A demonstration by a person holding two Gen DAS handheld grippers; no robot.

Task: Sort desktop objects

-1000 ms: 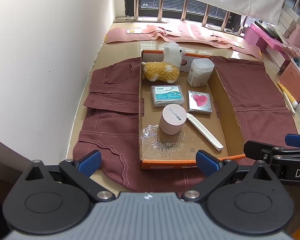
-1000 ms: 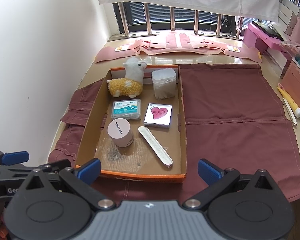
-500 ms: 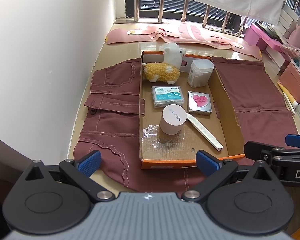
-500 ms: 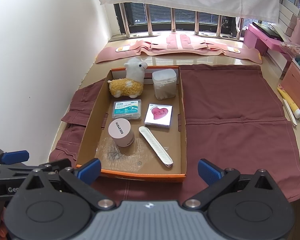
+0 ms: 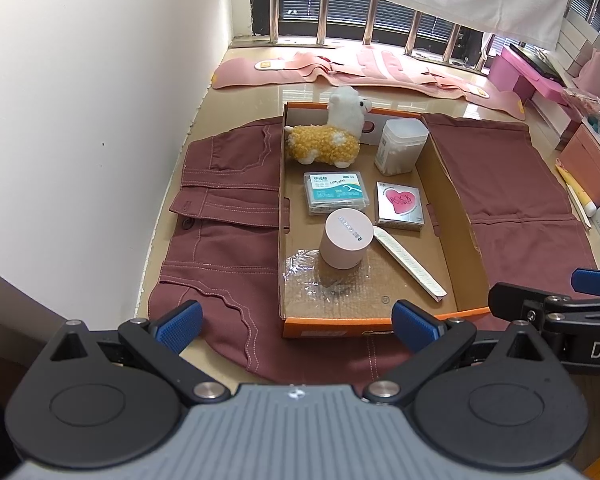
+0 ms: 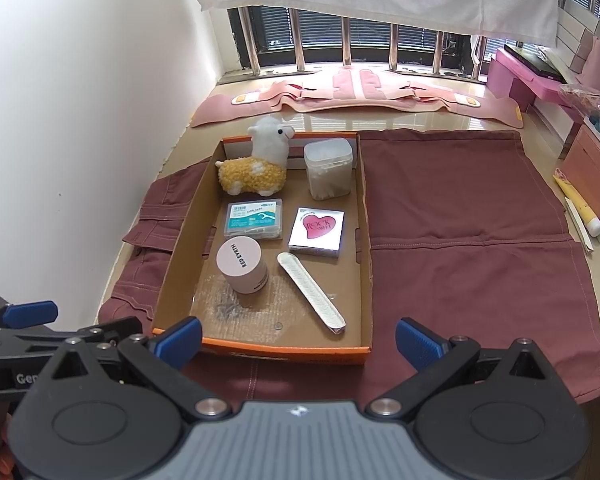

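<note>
Landmark: the cardboard tray [image 6: 364, 264] with the orange front lip, lying on the maroon cloth [image 6: 460, 240] in front of you.
Left gripper [image 5: 296, 322]: you hold it above the tray's near edge, its blue-padded fingers [image 5: 178, 320] spread wide with nothing between them.
Right gripper [image 6: 298, 338]: you hold it at the tray's near edge too, jaws equally wide and empty; its left fingertip overlaps the tray's near left corner in the right wrist view.
Alpaca plush [image 6: 256, 168]: far left corner of the tray, white head up, yellow body lying along the back wall.
Cotton swab jar [image 6: 328, 170]: far right corner of the tray, upright, just beside the plush.
Floss pick box [image 6: 254, 218]: middle left of the tray, flat.
Heart box [image 6: 318, 230]: middle right of the tray, flat, beside the floss pick box.
Pink jar [image 6: 242, 266]: near left part of the tray, upright on a patch of clear film.
Nail file [image 6: 310, 292]: near right part of the tray, lying diagonally, just beside the pink jar.
</note>
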